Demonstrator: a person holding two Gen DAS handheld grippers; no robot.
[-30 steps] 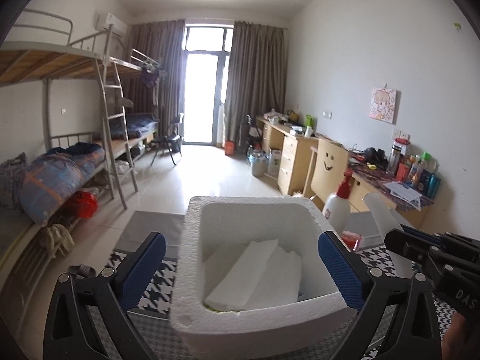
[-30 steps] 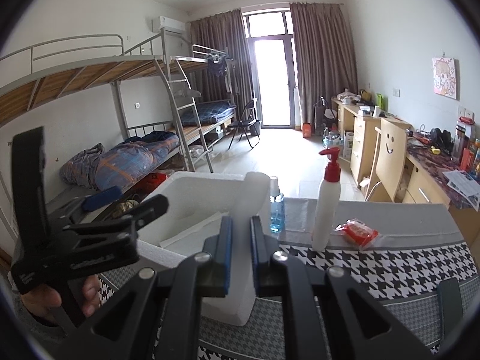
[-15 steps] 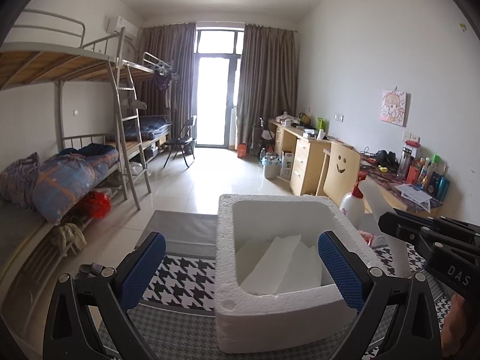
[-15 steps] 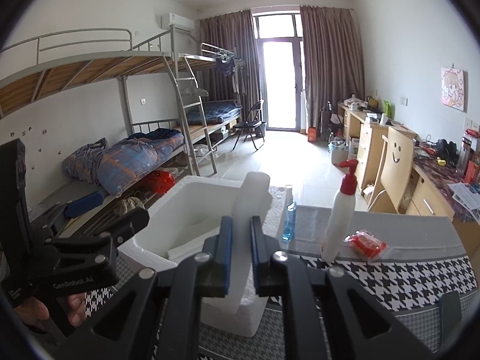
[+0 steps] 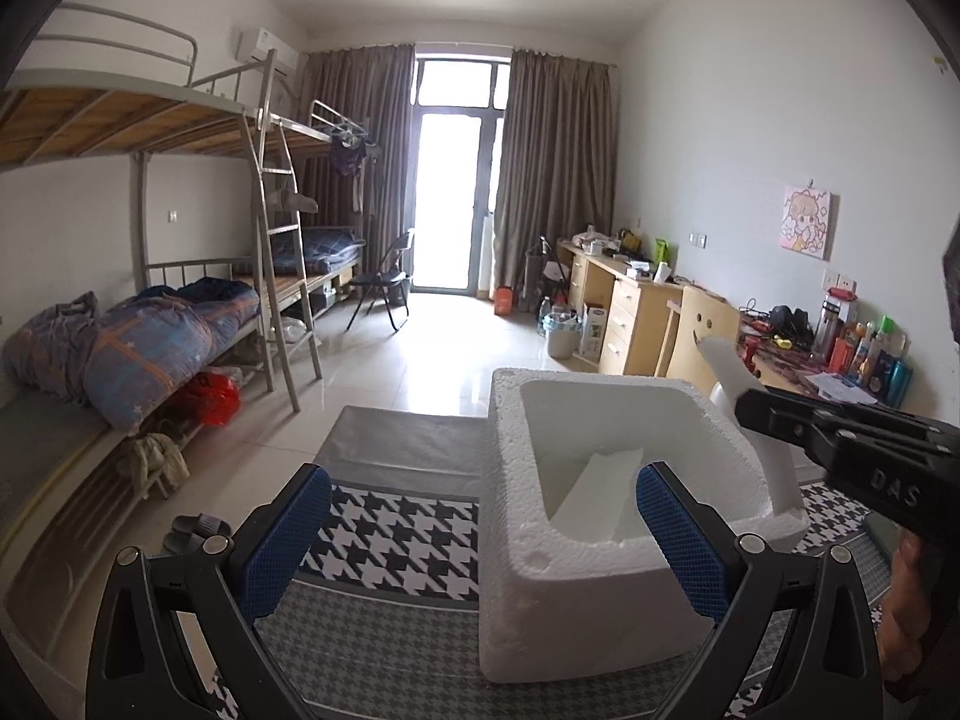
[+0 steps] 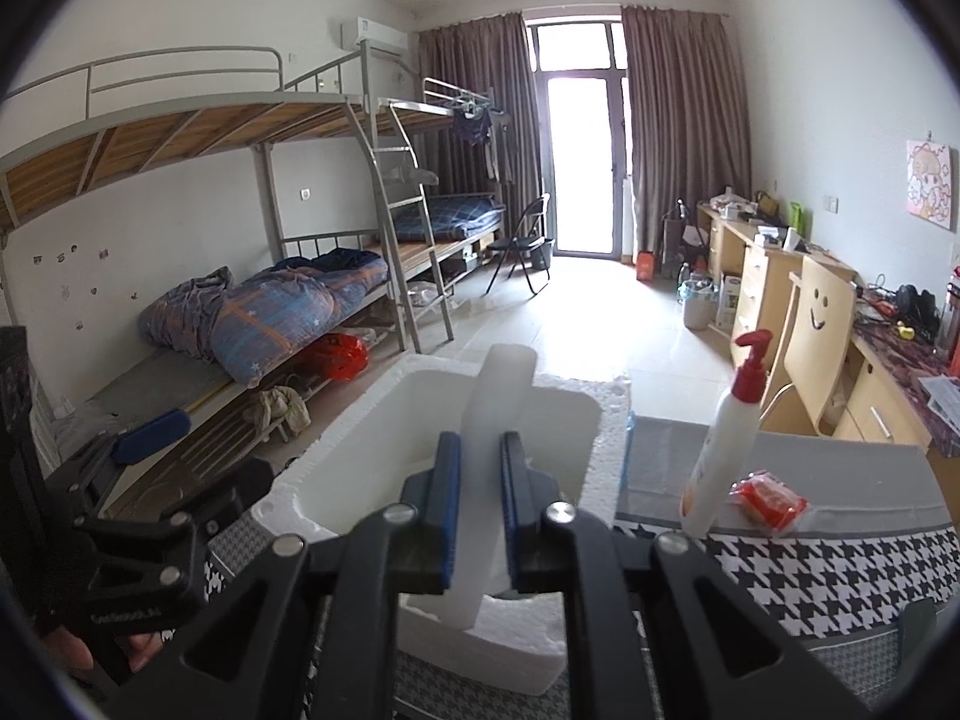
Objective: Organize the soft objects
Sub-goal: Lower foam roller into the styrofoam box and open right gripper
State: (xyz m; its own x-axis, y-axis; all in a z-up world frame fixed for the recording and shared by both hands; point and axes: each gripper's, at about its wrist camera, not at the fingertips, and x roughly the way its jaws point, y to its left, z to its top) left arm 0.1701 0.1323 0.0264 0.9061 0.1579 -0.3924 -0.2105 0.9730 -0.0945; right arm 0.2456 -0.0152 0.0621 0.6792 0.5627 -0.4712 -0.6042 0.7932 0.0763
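Right wrist view has the right tool (image 6: pixel 479 507) nearest the lens, its blue pads pressed onto a white foam strip (image 6: pixel 495 414) that stands up between them, the top rising above the pads and the bottom poking out beneath. The strip looks very light, soft and a little springy, so a pinch across its flat faces near mid-length, as it is taken here, seems the sound hold; a harder squeeze would likely dent or snap it, and a hold near one end would let it flop. Just beyond, the strip hangs over the near wall of a white foam box (image 6: pixel 591 414) that sits on the houndstooth cloth of the counter (image 6: pixel 840 564), with a red-capped pump bottle (image 6: pixel 723 450) and a red packet (image 6: pixel 768 495) to the box's right. From the left wrist view, the left tool (image 5: pixel 477 531) has its jaws spread wide with nothing between them, level and low at the counter's near edge, its right pad in front of the box's near wall. Inside the box lies a flat white foam sheet (image 5: pixel 600 489). The right tool reaches in from the right, tilted downward, the strip slanting over the box's far right rim.
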